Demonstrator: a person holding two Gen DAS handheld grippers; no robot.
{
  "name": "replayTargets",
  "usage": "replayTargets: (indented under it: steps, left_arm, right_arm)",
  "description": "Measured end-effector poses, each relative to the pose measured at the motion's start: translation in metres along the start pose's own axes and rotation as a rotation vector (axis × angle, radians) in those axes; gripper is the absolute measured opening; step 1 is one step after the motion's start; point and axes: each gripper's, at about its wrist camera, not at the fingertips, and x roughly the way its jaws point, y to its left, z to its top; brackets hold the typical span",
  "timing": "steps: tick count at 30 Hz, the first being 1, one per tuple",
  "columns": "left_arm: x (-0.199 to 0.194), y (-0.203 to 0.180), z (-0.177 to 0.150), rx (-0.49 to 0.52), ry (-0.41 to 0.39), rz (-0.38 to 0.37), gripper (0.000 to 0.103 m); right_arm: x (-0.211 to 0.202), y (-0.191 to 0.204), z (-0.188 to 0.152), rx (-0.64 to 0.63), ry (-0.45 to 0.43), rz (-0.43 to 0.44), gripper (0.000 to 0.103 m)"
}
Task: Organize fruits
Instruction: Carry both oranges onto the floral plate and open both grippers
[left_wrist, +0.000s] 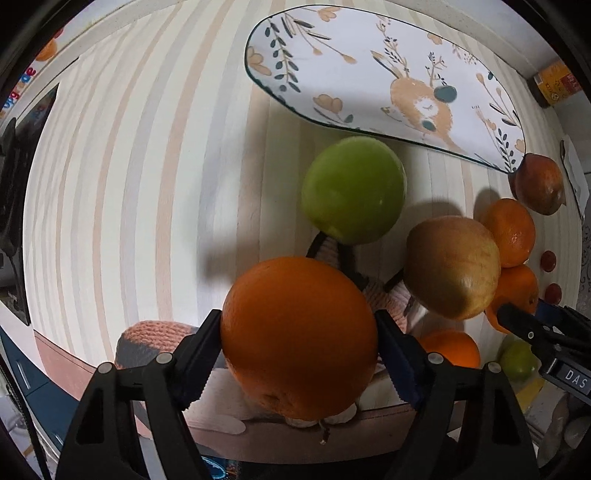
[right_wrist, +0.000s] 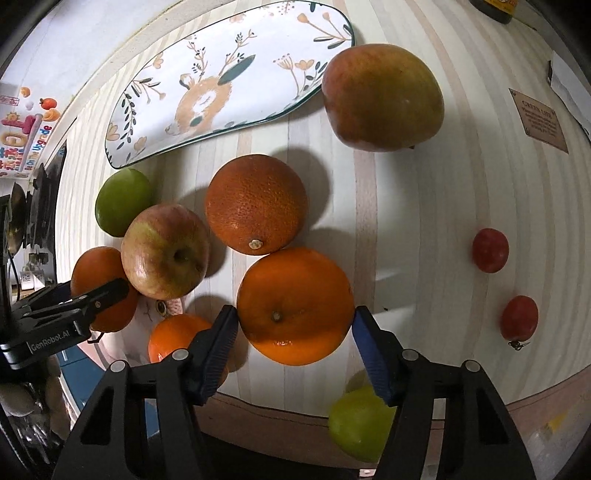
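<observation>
In the left wrist view, the left gripper (left_wrist: 299, 332) has its jaws clenched on an orange (left_wrist: 299, 338), with both pads pressed against its sides, above the near edge of the striped desk (left_wrist: 129, 184). Beyond it lie a green apple (left_wrist: 352, 190) and a yellow-red apple (left_wrist: 452, 267), with more oranges (left_wrist: 511, 232) stacked to the right. A reddish mango (left_wrist: 541, 184) lies just beside the corner of the deer-patterned plate (left_wrist: 369, 74). The right gripper's finger pokes in from the right edge.

In the right wrist view, the right gripper (right_wrist: 295, 332) has its jaws spread around a second orange (right_wrist: 295, 304) resting on the desk; its left pad is touching or almost touching the peel, while the right pad stands slightly apart. A darker orange (right_wrist: 256, 205) touches it from behind. Two small red tomatoes (right_wrist: 490, 250) lie well apart to the right, and a green lime (right_wrist: 360, 424) lies near the desk edge.
</observation>
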Motion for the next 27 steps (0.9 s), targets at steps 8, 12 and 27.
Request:
replayTargets:
  steps: [8, 12, 27]
  left_arm:
    - [0.009, -0.023, 0.014, -0.023, -0.014, 0.01, 0.077]
    - [-0.007, -0.02, 0.006, -0.029, -0.044, 0.001, 0.077]
    - [-0.137, -0.046, 0.095, -0.014, -0.282, -0.16, 0.077]
  right_arm:
    - [0.005, 0.008, -0.002, -0.03, -0.01, -0.036, 0.066]
    - [0.001, 0.009, -0.007, -0.032, -0.022, -0.032, 0.065]
    - [-0.111, 0.024, 0.045, -0.039, -0.258, 0.108, 0.065]
